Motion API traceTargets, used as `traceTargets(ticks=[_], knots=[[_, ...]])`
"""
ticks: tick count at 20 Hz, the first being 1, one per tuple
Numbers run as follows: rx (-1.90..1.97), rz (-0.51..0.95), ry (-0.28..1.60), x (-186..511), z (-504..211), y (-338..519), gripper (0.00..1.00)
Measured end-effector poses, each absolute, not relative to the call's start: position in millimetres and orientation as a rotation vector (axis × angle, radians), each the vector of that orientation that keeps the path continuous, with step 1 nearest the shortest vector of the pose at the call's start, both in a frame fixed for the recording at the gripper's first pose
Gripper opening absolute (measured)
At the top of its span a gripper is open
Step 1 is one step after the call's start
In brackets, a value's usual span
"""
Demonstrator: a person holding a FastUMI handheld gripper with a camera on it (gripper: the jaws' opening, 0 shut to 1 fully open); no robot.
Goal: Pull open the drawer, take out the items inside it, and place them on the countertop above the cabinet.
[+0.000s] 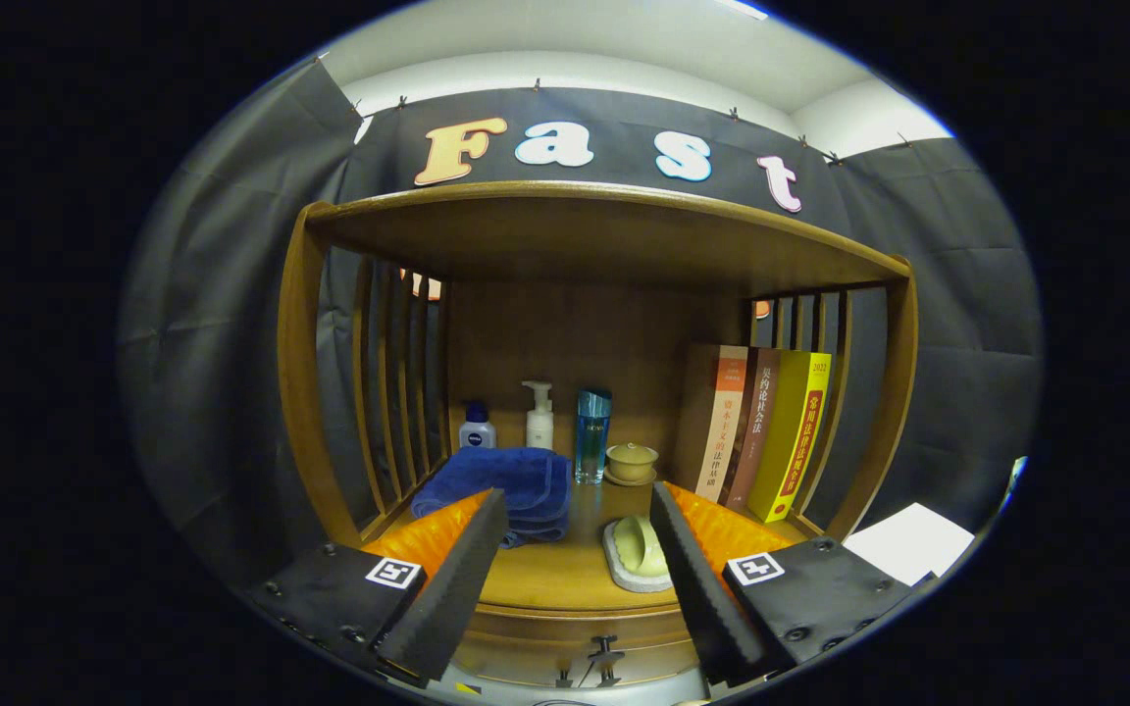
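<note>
Two fingers of the gripper (573, 549) stand wide apart with nothing between them, aimed level at the cabinet's countertop (565, 574) — a pose that suits approaching as well as backing off; just below them the drawer (575, 642) front with its dark handle (606, 649) looks closed, though little of it shows. On the countertop lie a folded blue towel (511, 490) and a pale green soap dish (639, 554), near the front edge — possibly drawer items set down, possibly standing décor; bottles (538, 417), a small lidded cup (632, 461) and books (761, 431) line the back.
</note>
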State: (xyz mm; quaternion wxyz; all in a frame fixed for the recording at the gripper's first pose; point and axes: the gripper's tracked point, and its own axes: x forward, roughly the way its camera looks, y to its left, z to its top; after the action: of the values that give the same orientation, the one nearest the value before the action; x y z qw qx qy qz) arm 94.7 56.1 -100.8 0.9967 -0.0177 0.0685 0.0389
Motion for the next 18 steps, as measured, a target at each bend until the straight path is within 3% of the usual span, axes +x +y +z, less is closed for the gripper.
traceTargets(ticks=[18], knots=[[-0.022,0.062,0.096,81.5,-77.4,28.6,0.98]])
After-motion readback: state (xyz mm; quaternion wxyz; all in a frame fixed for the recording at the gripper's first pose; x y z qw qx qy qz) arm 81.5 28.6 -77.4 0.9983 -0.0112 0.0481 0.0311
